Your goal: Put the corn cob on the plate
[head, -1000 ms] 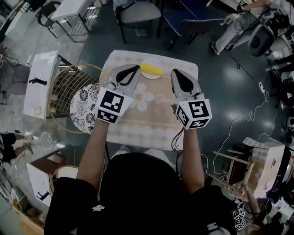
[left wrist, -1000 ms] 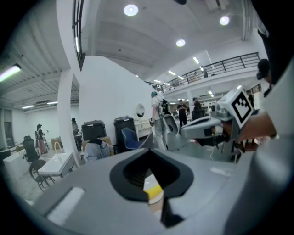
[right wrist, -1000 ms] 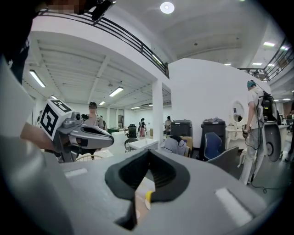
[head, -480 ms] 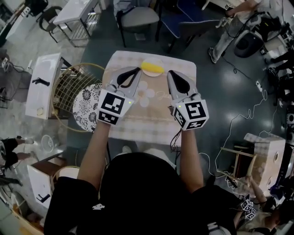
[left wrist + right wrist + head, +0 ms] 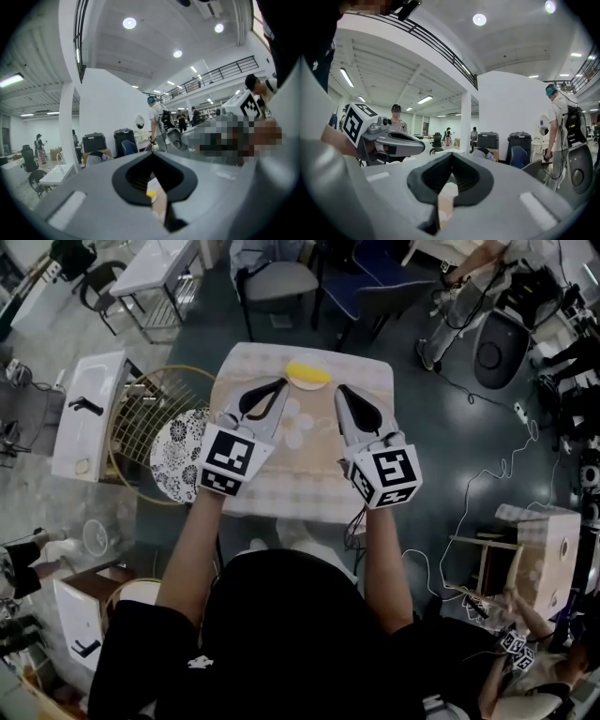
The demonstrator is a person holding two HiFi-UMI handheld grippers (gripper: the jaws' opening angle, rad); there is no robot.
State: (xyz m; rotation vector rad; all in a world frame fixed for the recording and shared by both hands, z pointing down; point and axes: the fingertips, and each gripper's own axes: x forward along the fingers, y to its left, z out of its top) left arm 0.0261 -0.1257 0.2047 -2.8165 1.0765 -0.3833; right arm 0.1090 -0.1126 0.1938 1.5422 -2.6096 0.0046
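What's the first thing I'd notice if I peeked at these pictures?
Two grey grippers with black-and-white marker cubes jump out: the left gripper and the right gripper are held side by side above the small table with a checked cloth, both shut and empty. Just beyond their tips, at the table's far edge, a yellow corn cob lies on a small white plate.

Black short-sleeved shirt [image 5: 272,634], grey left gripper [image 5: 279,382] and right gripper [image 5: 340,390], black-lined, black-and-white marker cubes [image 5: 228,457]
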